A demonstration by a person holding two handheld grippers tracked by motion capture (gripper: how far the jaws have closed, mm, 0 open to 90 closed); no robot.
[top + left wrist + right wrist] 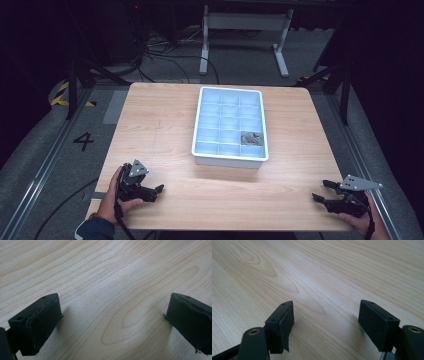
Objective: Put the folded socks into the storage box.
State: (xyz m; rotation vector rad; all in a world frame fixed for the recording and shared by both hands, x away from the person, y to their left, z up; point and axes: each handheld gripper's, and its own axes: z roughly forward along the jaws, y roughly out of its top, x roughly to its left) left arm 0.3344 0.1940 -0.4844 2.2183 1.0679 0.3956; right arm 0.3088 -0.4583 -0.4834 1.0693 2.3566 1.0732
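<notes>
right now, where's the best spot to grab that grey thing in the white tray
Come straight down from above: the grey thing lies low in a right-column compartment of the white tray, walled on all sides. Pinch its raised middle, probably with the open right gripper, which is nearer. Its exact shape is too small to tell.

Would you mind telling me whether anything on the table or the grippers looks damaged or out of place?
The pad on the right gripper is peeling: its lower corner hangs loose off the left jaw in the right gripper view. Otherwise, the white tray sits square, with one grey item in a compartment.
</notes>
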